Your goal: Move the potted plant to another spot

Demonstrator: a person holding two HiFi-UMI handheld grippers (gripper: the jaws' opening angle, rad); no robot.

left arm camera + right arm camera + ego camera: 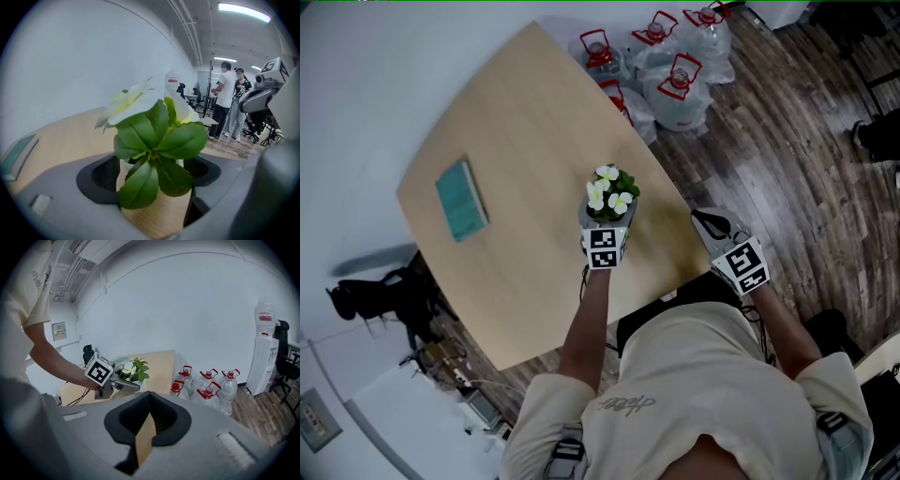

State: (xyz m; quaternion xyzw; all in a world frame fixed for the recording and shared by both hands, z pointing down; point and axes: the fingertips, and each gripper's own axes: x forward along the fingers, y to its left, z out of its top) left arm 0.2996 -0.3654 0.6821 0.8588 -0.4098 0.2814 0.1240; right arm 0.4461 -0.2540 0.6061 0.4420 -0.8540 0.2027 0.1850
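Observation:
A small white-potted plant [611, 192] with green leaves and white flowers stands on the light wood table [516, 112] near its right edge. My left gripper [607, 221] is open, and the pot stands between its jaws with slim gaps to the pads. In the left gripper view the plant [154, 140] fills the space between the open jaws of that gripper [147, 177]. My right gripper [701, 218] hovers just off the table's right edge, shut with nothing in it. The right gripper view looks over its jaws [146, 427] at the plant [133, 369] and the left gripper [119, 384].
A teal book [461, 200] lies on the table's left part. Several big water jugs [675, 80] with red handles stand on the wood floor beyond the table. Two people [225, 101] stand far off in the room. A water dispenser [262, 352] stands by the wall.

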